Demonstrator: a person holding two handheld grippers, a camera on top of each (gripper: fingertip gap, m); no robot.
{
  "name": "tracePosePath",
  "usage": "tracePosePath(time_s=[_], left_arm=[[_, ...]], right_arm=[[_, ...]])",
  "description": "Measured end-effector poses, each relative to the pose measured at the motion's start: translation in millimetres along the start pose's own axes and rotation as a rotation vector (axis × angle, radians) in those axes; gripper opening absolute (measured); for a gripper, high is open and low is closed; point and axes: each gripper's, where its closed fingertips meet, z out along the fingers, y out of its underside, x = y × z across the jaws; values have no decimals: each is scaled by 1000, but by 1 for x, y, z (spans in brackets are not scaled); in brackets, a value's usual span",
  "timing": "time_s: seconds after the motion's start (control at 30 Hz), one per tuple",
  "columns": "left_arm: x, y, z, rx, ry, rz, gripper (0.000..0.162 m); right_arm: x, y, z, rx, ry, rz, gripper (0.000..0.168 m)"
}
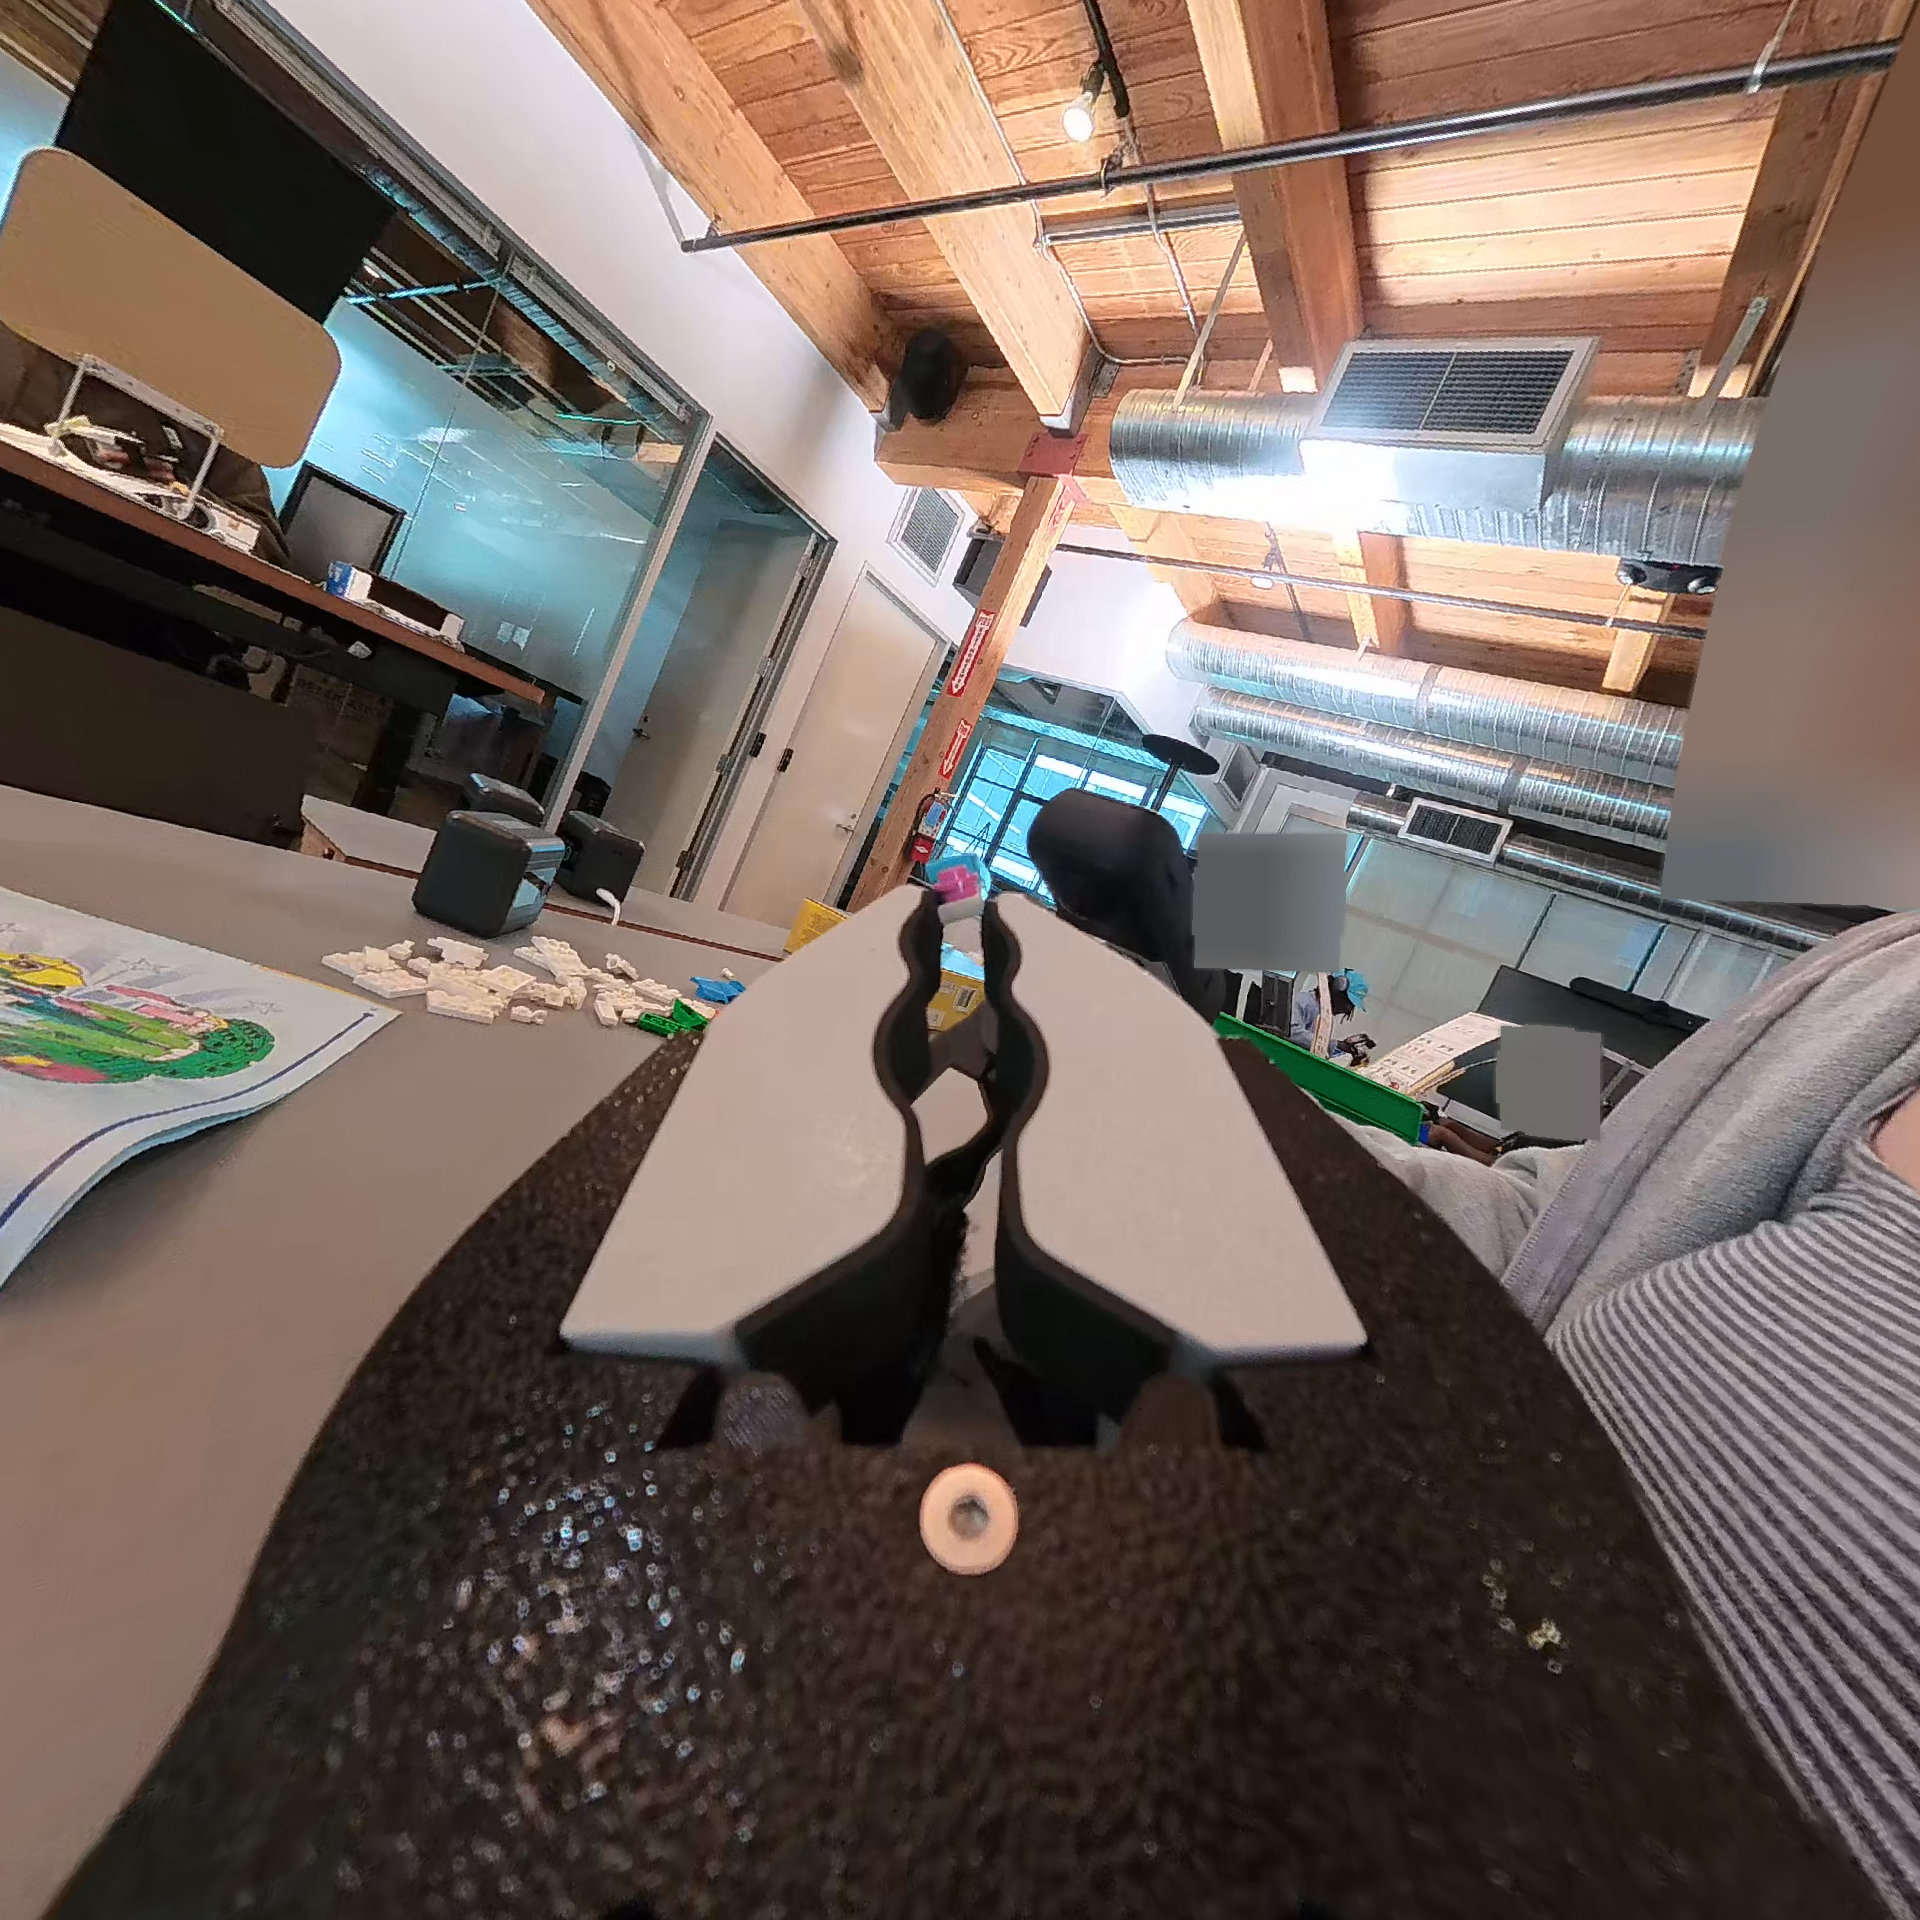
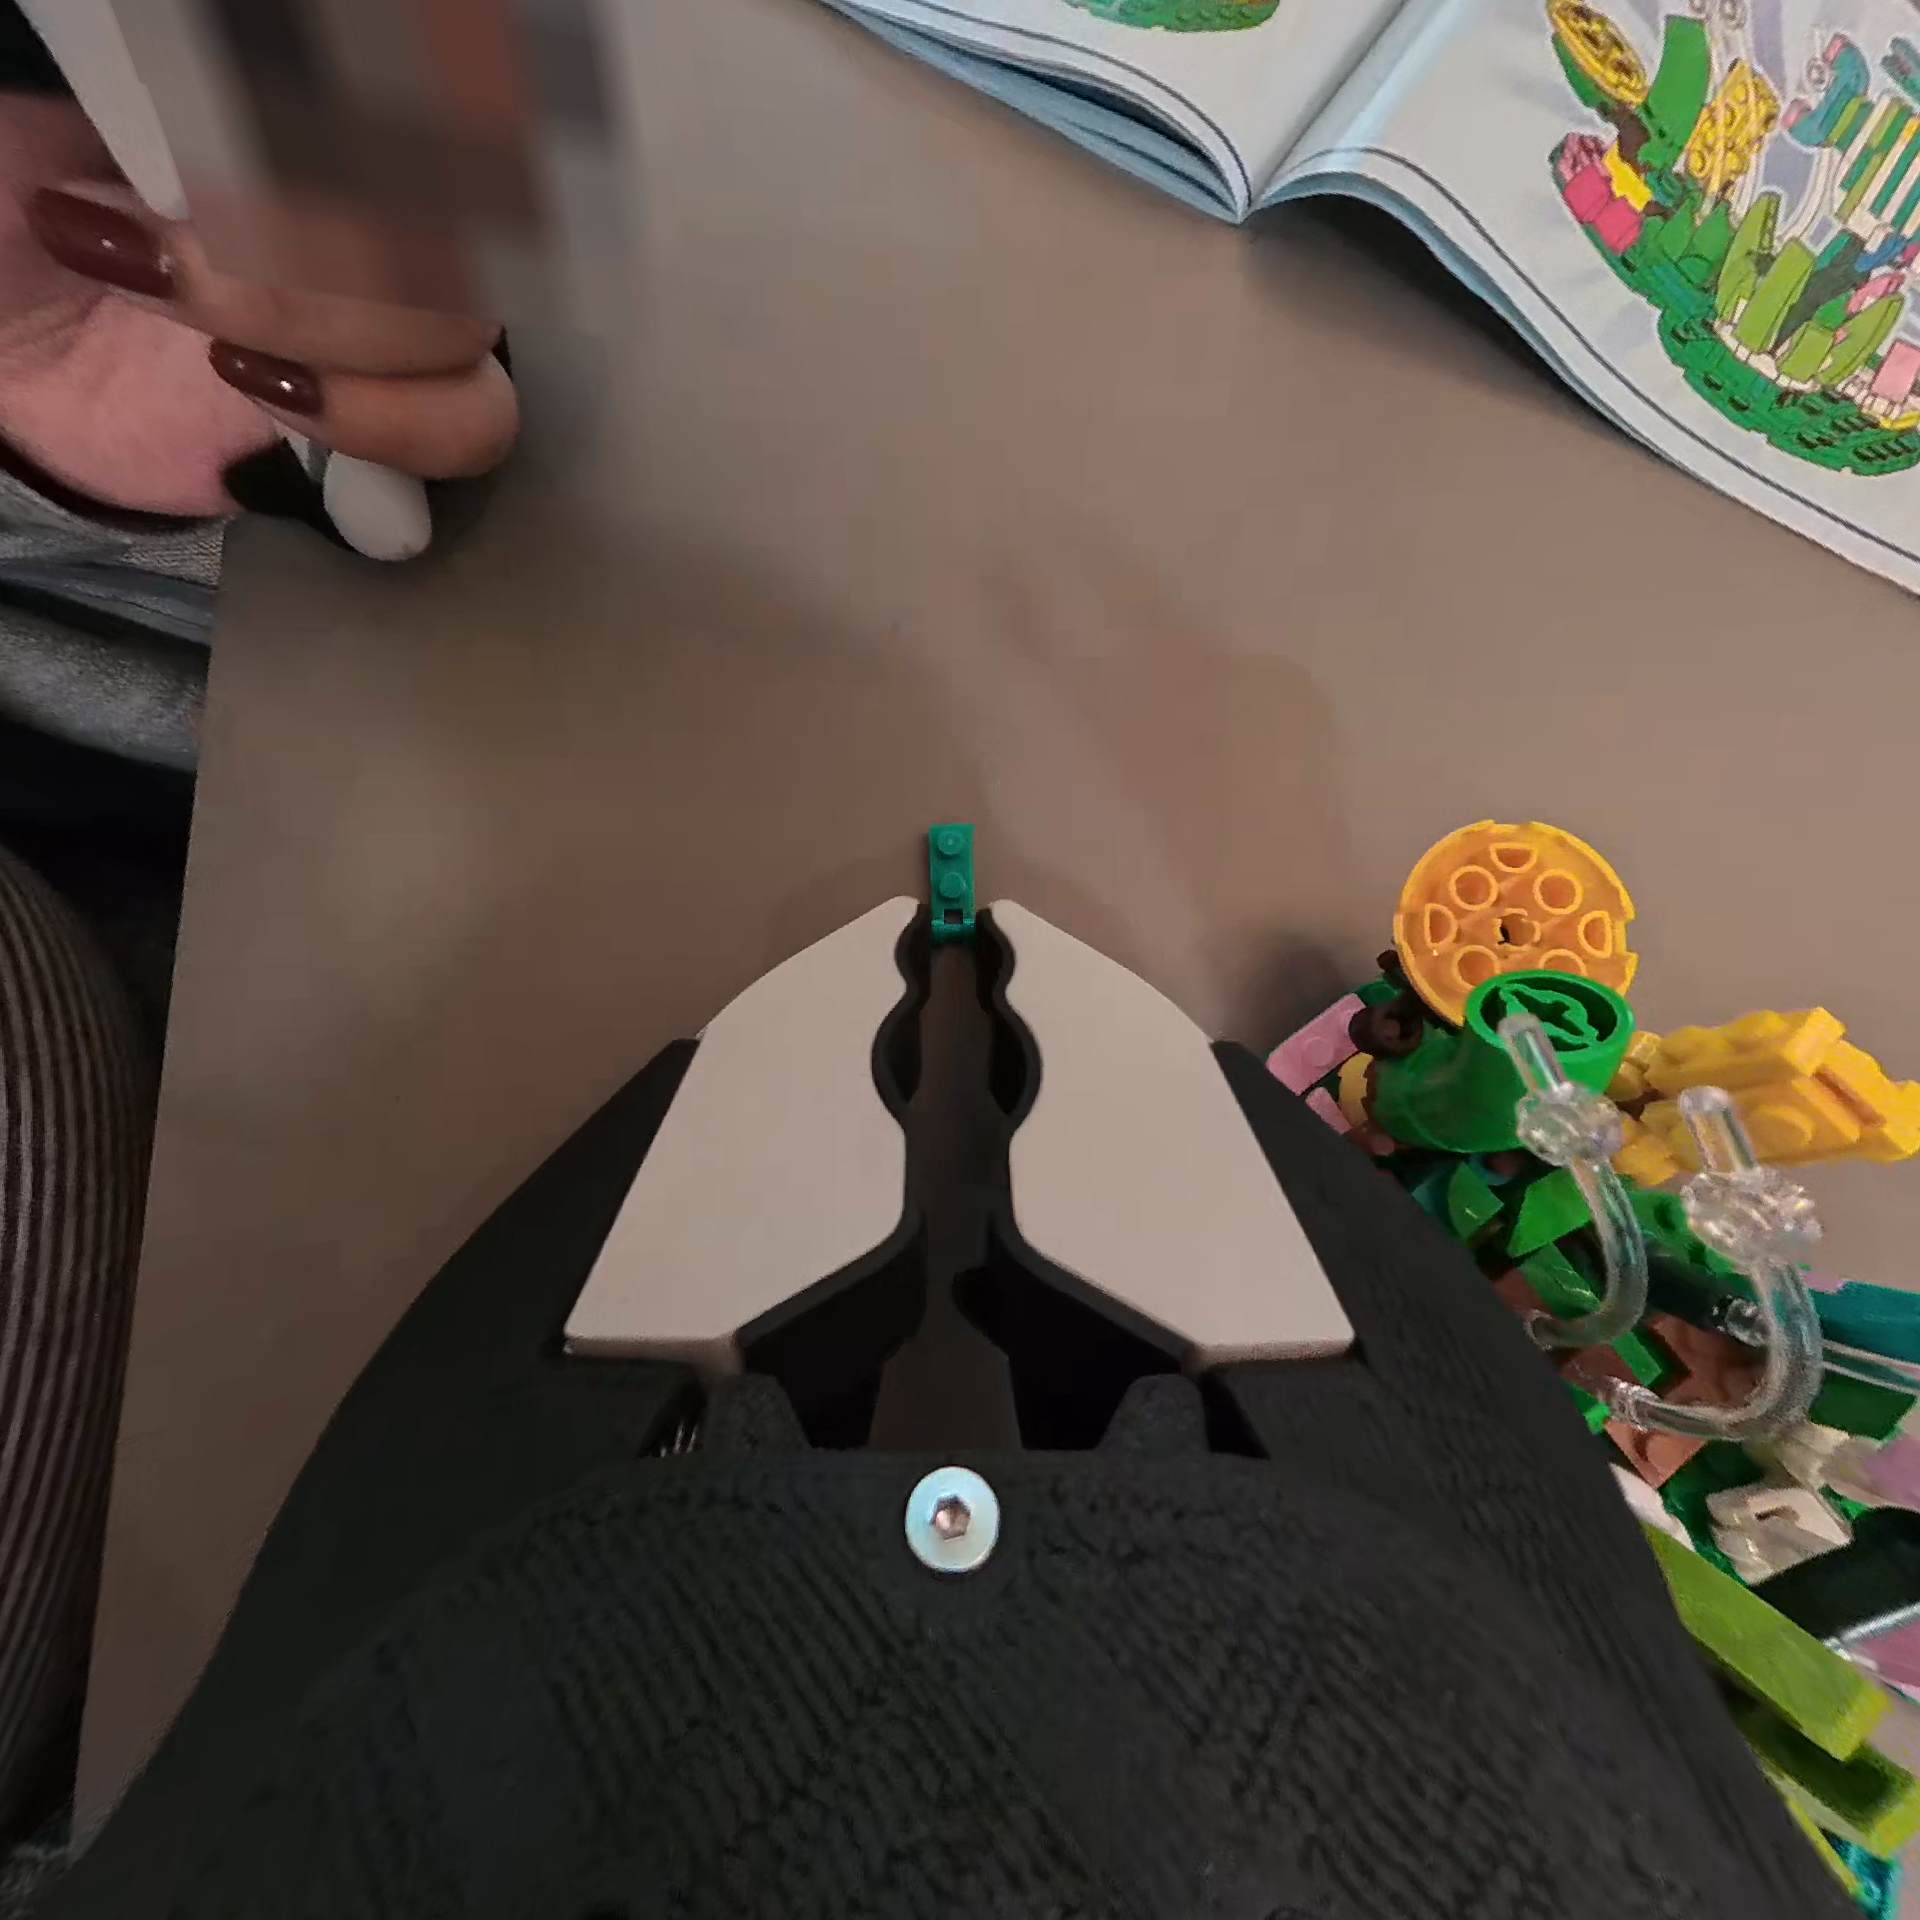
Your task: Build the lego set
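My left gripper [image 1: 961,914] is tilted upward, shut on a small piece [image 1: 958,896] with pink, white and light blue parts at its fingertips. My right gripper [image 2: 954,914] points down at the grey table [image 2: 727,727] and is shut on a small dark green plate [image 2: 951,871] with a clip end, held just above the surface. The partly built model [image 2: 1558,1122], with a yellow round disc, green cylinder, yellow bricks and clear curved stems, stands right of my right gripper. The open instruction booklet lies at the far right [image 2: 1558,208] and shows in the left wrist view [image 1: 156,1039].
A pile of white bricks [image 1: 499,977] with some green and blue ones lies on the table. Dark grey box-shaped devices [image 1: 488,873] stand behind it. A green plate [image 1: 1320,1081] sits right of my left gripper. A hand [image 2: 260,343] holds the left gripper's handle at upper left. About 15 centimetres separates my left fingertips from my right.
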Motion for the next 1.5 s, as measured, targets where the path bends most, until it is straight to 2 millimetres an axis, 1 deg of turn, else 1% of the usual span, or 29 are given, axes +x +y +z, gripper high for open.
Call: tracePosePath(time_s=[0.13,0.3,0.5,0.63,0.73,0.83,0.97,1.5], left_arm=[[0,0,0,-3,2,-1,7],[0,1,1,-10,6,-7,6],[-2,3,2,-28,13,-44,7],[-4,4,2,-42,20,-91,7],[-5,5,2,-46,23,-115,7],[-6,4,2,-44,23,-117,7],[-5,5,2,-47,23,-115,7],[-3,10,4,-81,45,-132,7]], right_arm=[[0,-2,0,8,12,-12,8],[-4,-21,-9,103,-15,37,6],[-8,-41,-28,193,-108,192,6],[-9,-51,-42,251,-197,312,6],[-8,-55,-50,286,-235,364,6],[-5,-57,-55,300,-220,365,6],[-8,-62,-59,322,-228,351,6],[-21,-77,-62,324,-257,281,6]])
